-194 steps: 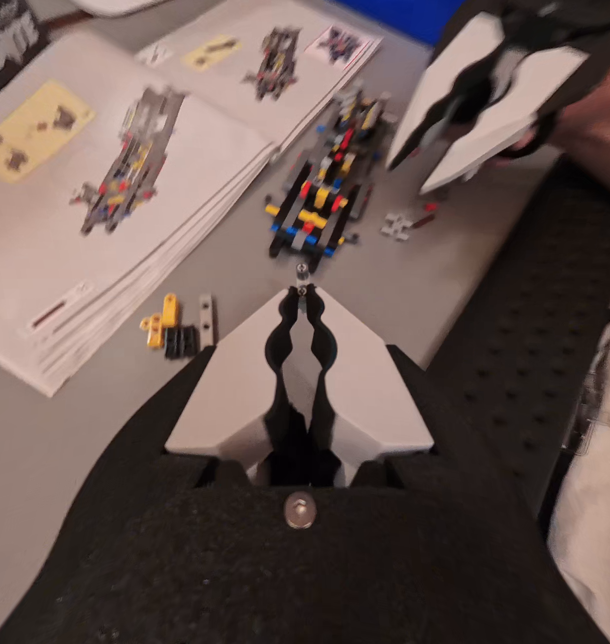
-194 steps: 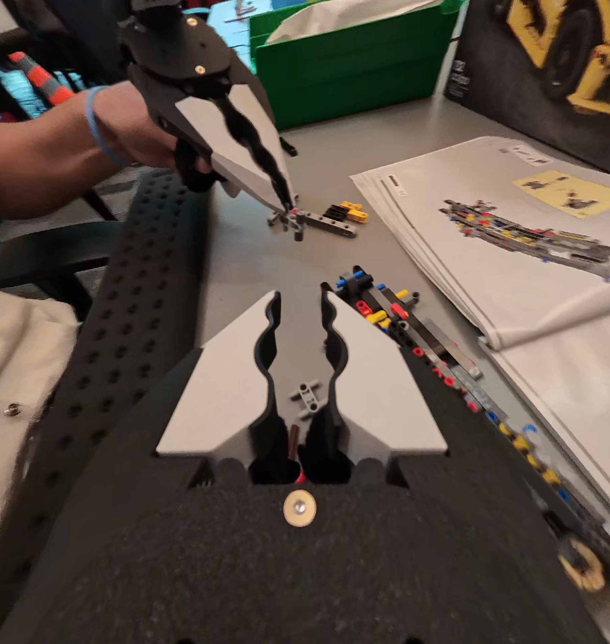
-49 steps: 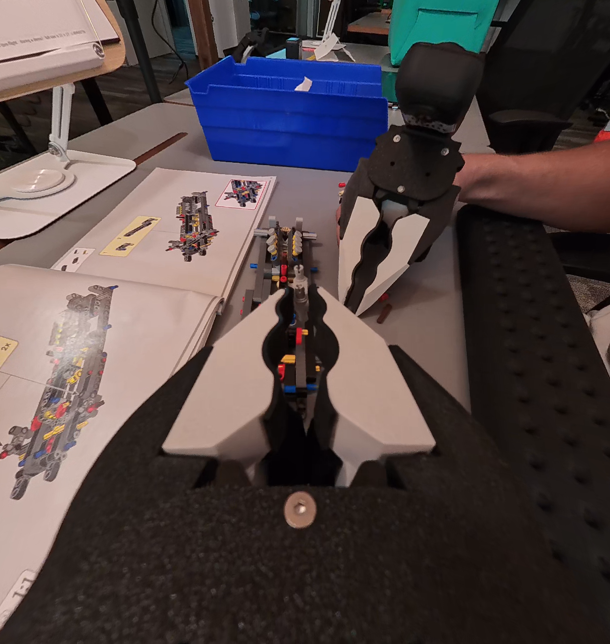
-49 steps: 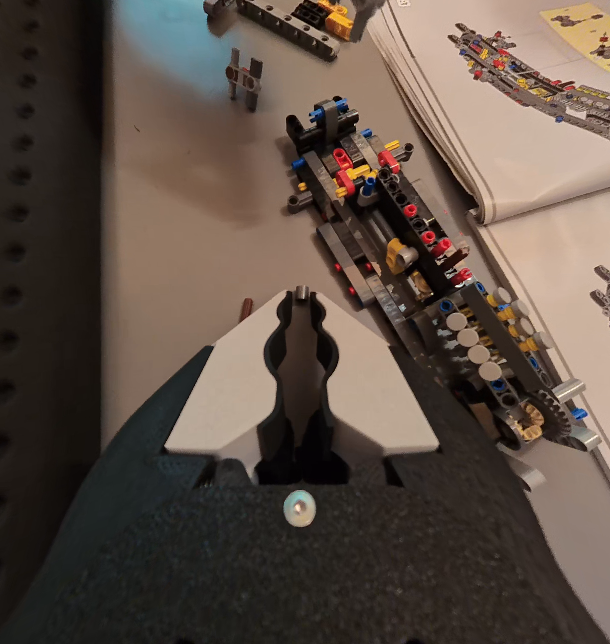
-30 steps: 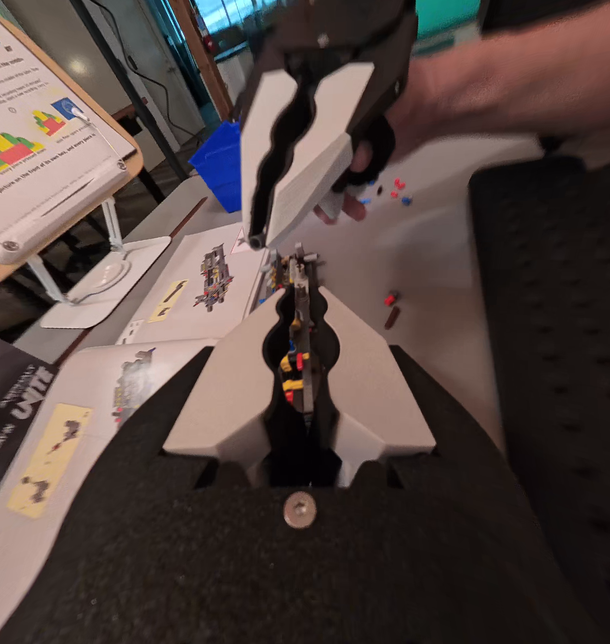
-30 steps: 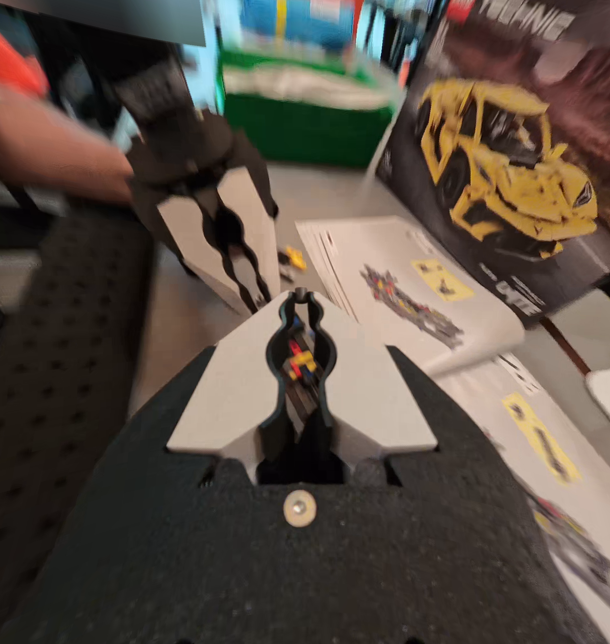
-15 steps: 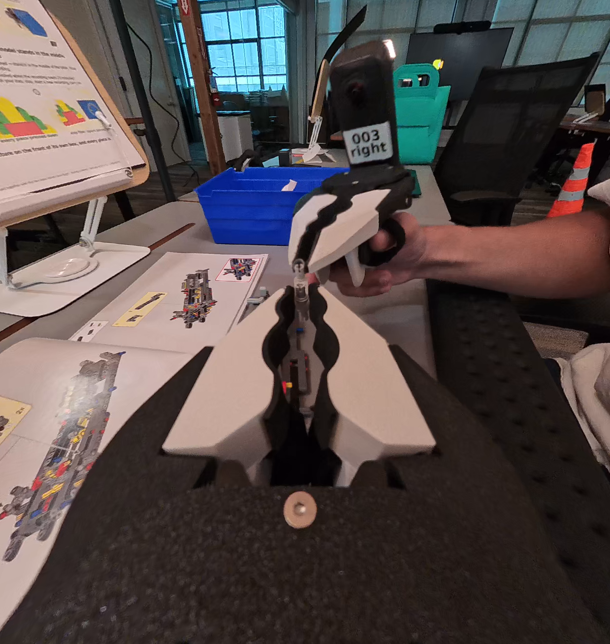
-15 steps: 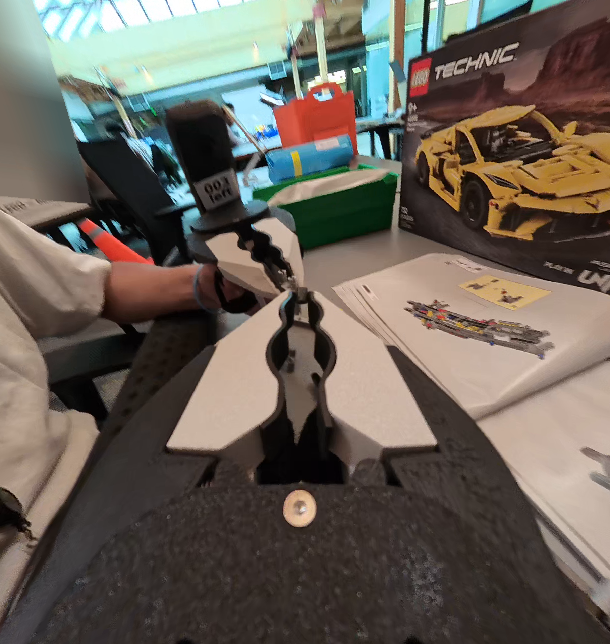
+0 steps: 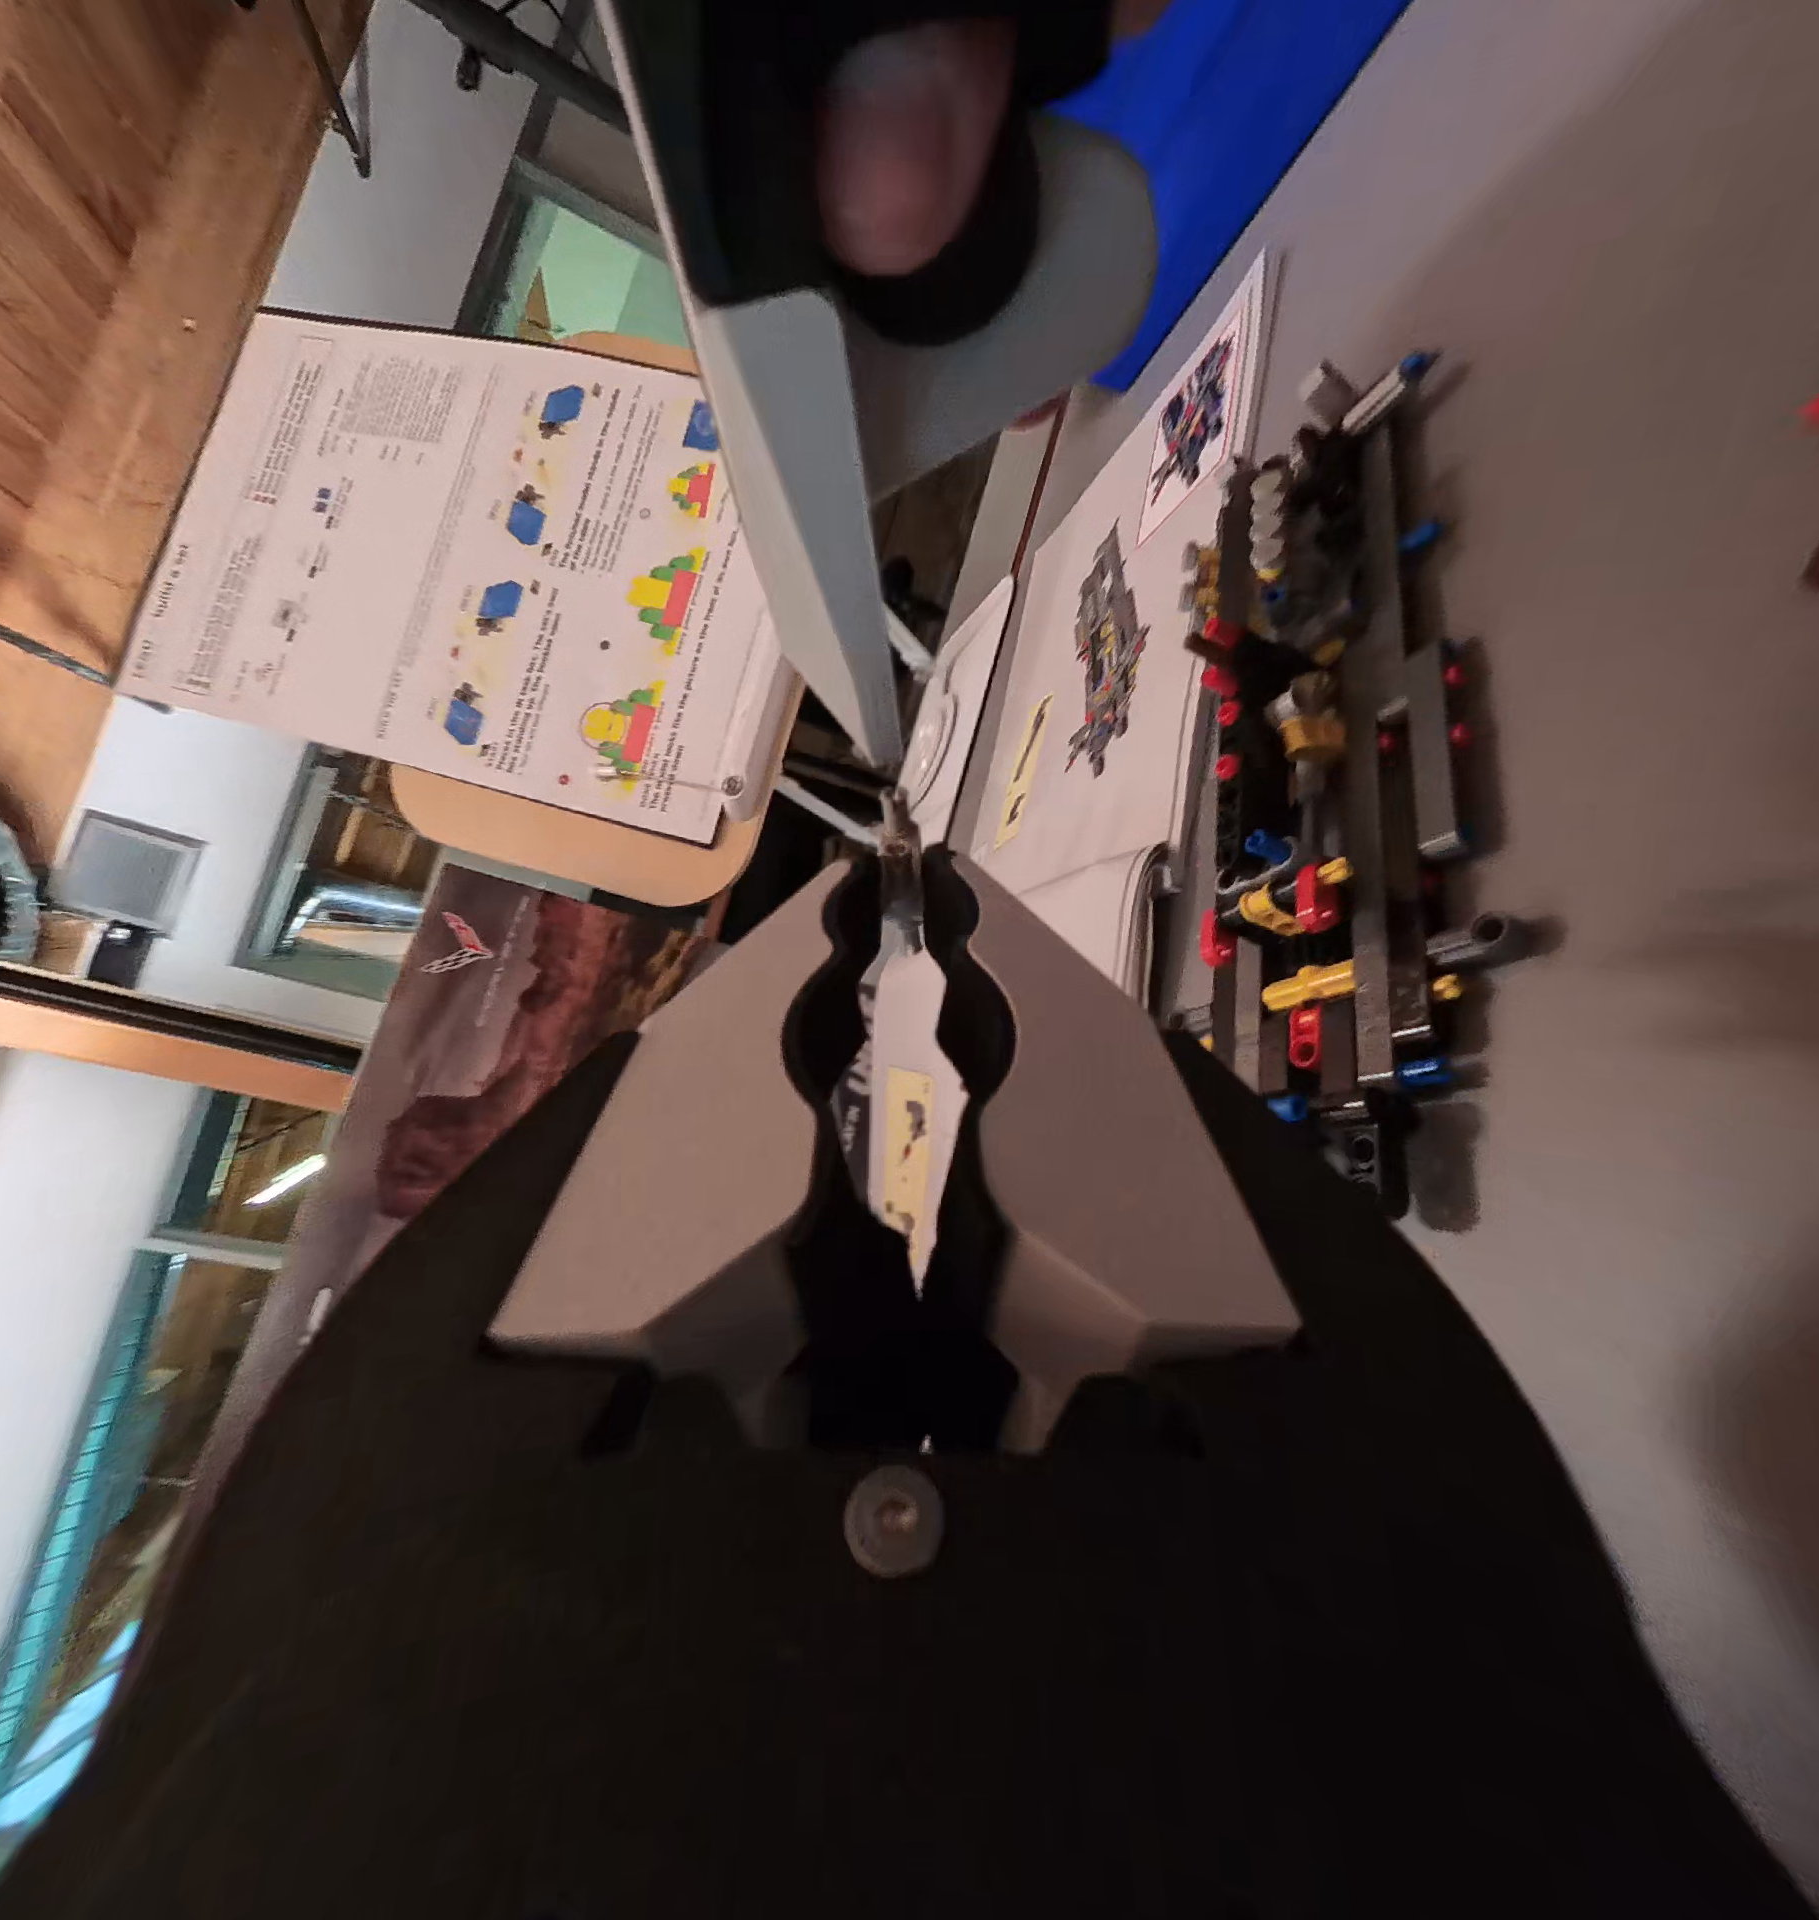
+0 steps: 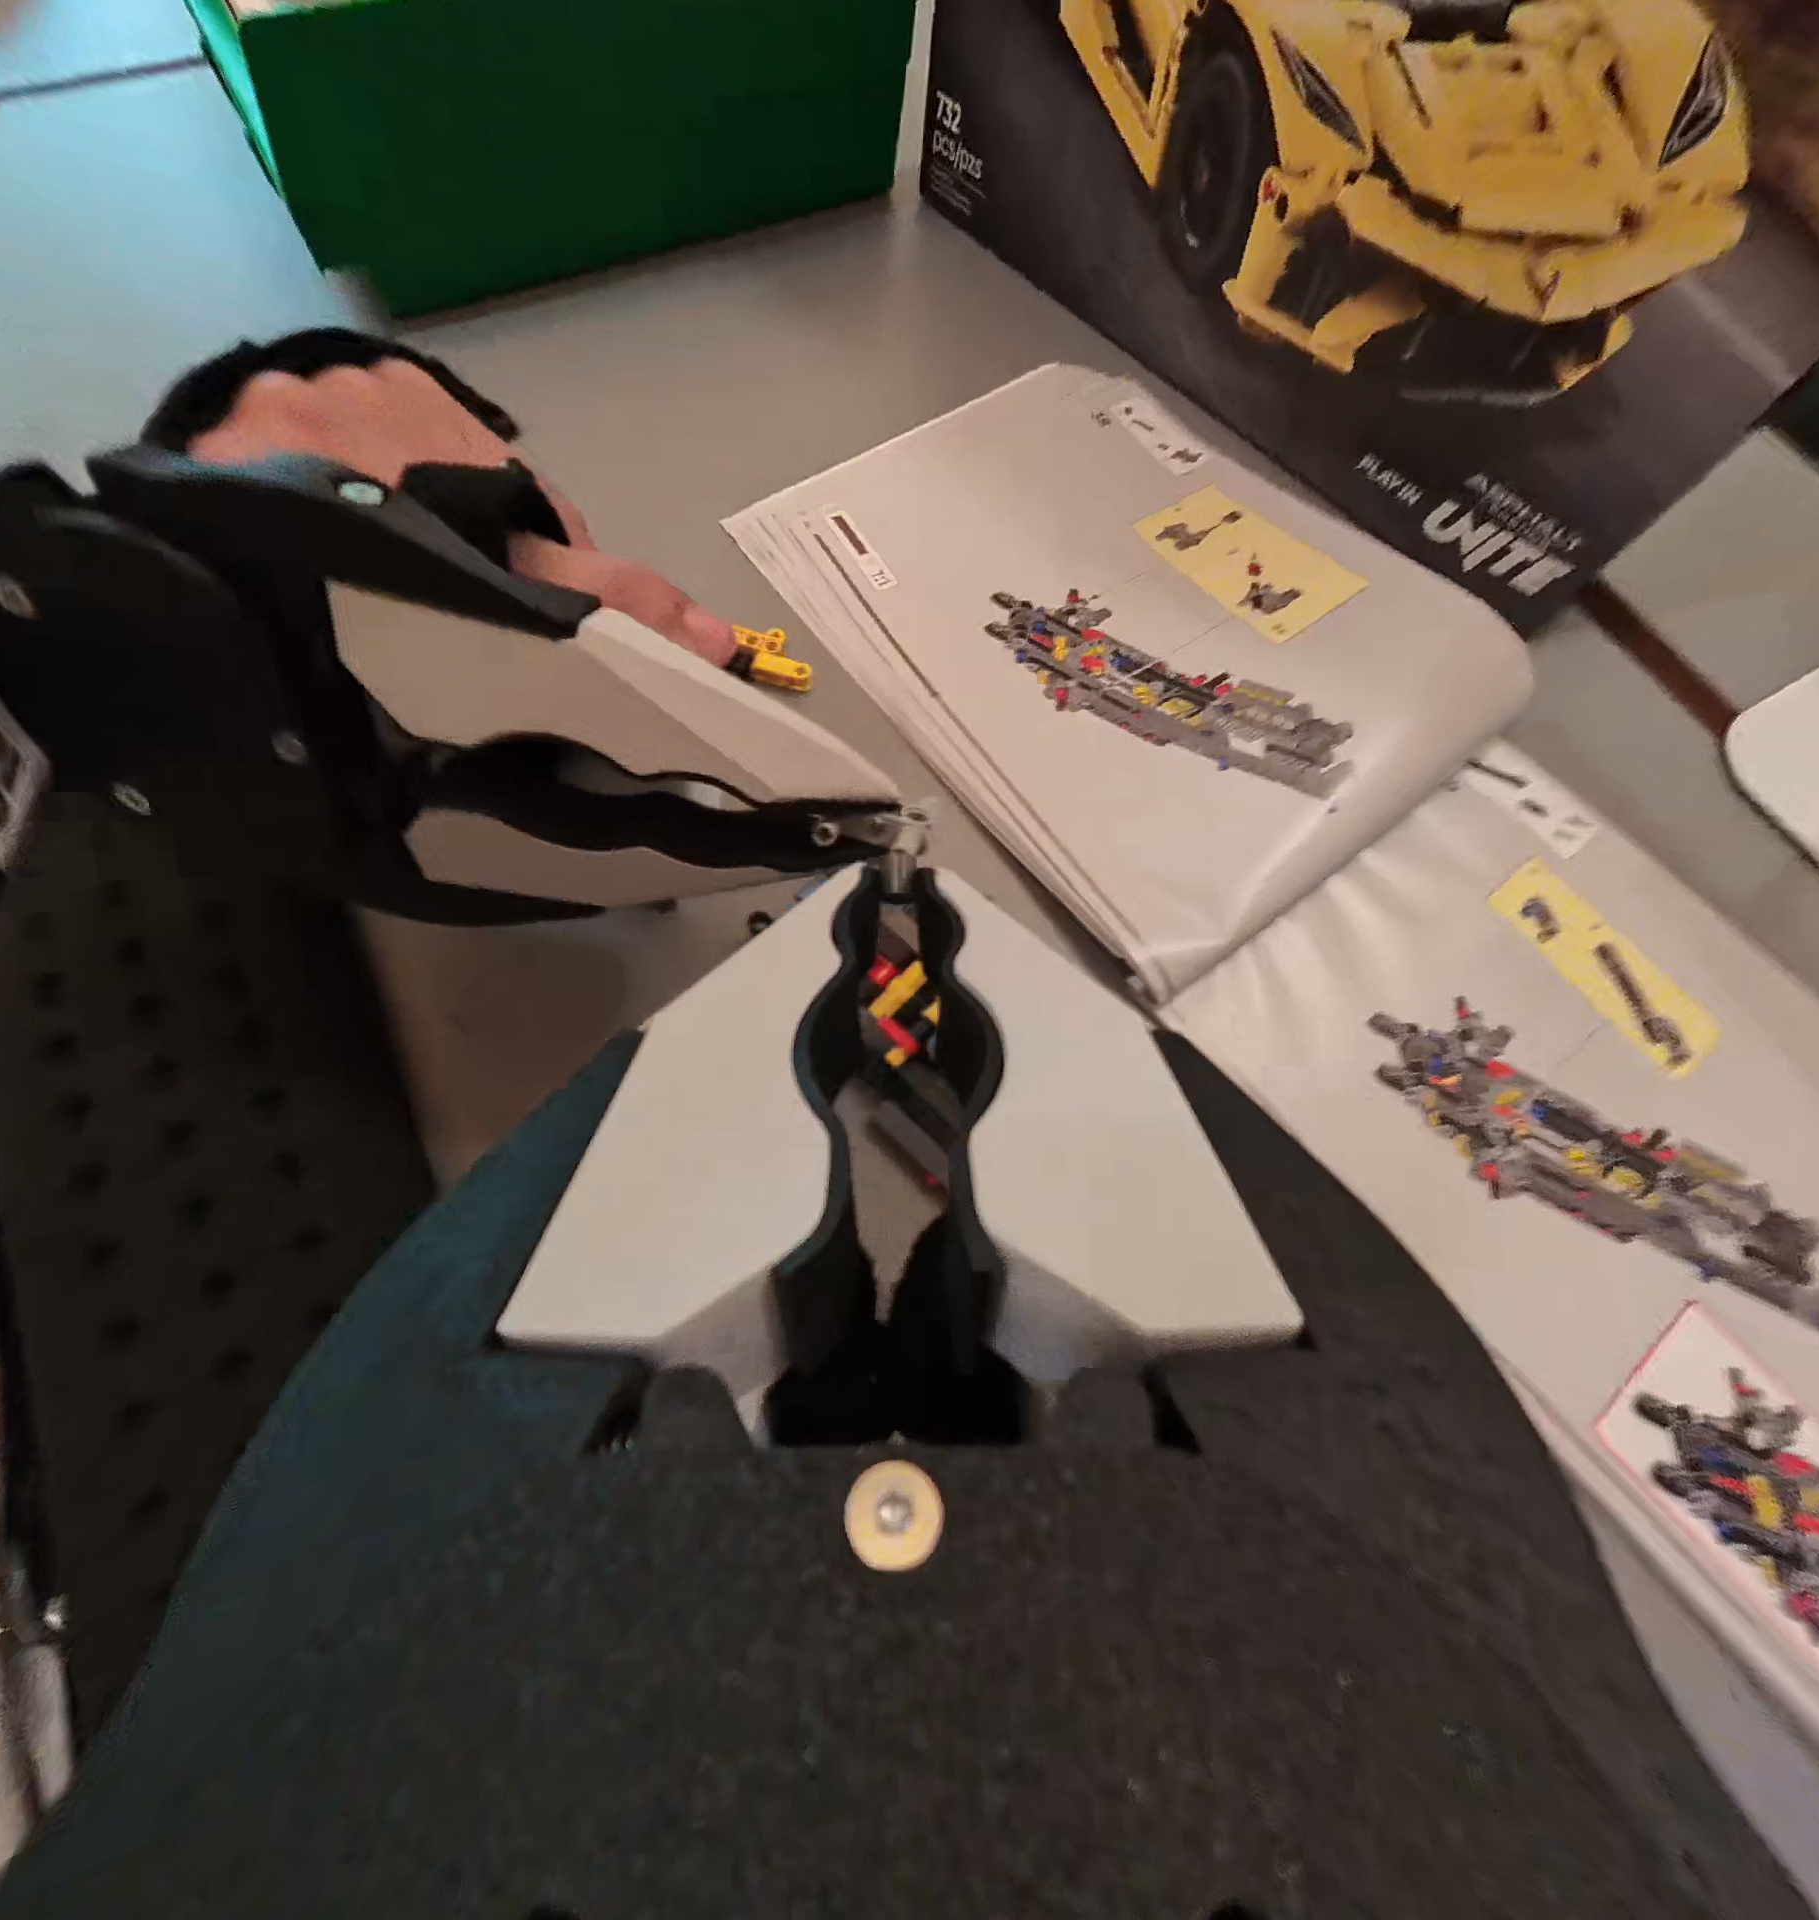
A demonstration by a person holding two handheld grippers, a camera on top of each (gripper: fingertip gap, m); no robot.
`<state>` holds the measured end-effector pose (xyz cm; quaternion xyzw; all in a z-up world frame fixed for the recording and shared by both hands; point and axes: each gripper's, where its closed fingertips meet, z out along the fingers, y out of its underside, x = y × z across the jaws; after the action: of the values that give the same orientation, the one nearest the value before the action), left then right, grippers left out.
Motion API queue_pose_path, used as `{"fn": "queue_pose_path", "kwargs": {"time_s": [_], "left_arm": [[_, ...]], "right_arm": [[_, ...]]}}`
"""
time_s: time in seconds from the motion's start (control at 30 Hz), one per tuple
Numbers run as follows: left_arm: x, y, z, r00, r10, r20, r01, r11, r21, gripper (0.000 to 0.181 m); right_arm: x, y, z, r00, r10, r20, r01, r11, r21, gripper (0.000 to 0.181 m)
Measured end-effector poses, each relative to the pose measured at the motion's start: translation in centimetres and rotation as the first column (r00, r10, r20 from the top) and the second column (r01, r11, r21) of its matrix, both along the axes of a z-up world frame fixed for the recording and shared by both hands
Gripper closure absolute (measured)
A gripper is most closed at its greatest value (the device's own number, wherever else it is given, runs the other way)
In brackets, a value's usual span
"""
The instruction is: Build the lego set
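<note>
Grey counter (image 10: 780,343) is carrying a half-built Lego model, an open manual and the set's box, while two grippers are meeting tip to tip above it.

Both grippers are hovering over the counter: the left gripper (image 10: 889,821) is coming in from the side, its fingers (image 10: 676,862) clenched on a small grey piece (image 10: 910,821), and the right gripper (image 10: 897,878) is pinching a small grey bush (image 10: 897,864) that is touching that piece. The long chassis (image 9: 1331,790), black and grey with red, yellow and blue pins, is lying flat on the counter beside the instruction booklet (image 10: 1144,665). A yellow connector (image 10: 775,660) is sitting near the booklet's edge, and the box with the yellow car (image 10: 1404,208) is standing behind, next to a green bin (image 10: 572,135).
</note>
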<state>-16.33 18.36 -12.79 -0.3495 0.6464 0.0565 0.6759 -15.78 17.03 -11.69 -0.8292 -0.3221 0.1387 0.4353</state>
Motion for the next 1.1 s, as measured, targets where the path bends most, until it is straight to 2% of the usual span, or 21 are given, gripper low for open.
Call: {"fn": "queue_pose_path", "kwargs": {"time_s": [0.07, 0.27, 0.5, 0.87, 0.97, 1.1], "left_arm": [[0.0, 0.3, -0.1, 0.999, 0.029, -0.016, -0.028, 0.999, 0.044, 0.174], [0.3, -0.2, -0.2, 0.998, 0.047, -0.038, -0.042, 0.990, 0.133, 0.175], [0.4, 0.3, -0.6, 0.994, 0.097, -0.055, -0.087, 0.984, 0.153, 0.175], [0.7, -0.2, -1.0, 0.992, 0.088, -0.090, -0.069, 0.977, 0.201, 0.175], [0.8, -0.5, -1.2, 0.989, 0.095, -0.116, -0.061, 0.962, 0.268, 0.175], [1.0, -1.0, -1.6, 0.984, 0.086, -0.159, -0.029, 0.944, 0.329, 0.174]], "right_arm": [[0.0, -0.2, -0.2, 0.999, -0.031, -0.037, 0.030, 0.999, -0.033, 0.176], [0.2, -0.1, -0.8, 0.996, -0.079, -0.032, 0.077, 0.995, -0.056, 0.176], [0.7, 0.1, -1.7, 0.995, -0.098, 0.029, 0.100, 0.992, -0.081, 0.176], [0.4, 0.3, -2.1, 0.993, -0.099, 0.058, 0.104, 0.991, -0.084, 0.176], [0.6, 0.2, -2.3, 0.983, -0.097, 0.153, 0.109, 0.992, -0.068, 0.177], [0.9, -0.3, -2.8, 0.934, -0.039, 0.356, 0.053, 0.998, -0.029, 0.176]]}}
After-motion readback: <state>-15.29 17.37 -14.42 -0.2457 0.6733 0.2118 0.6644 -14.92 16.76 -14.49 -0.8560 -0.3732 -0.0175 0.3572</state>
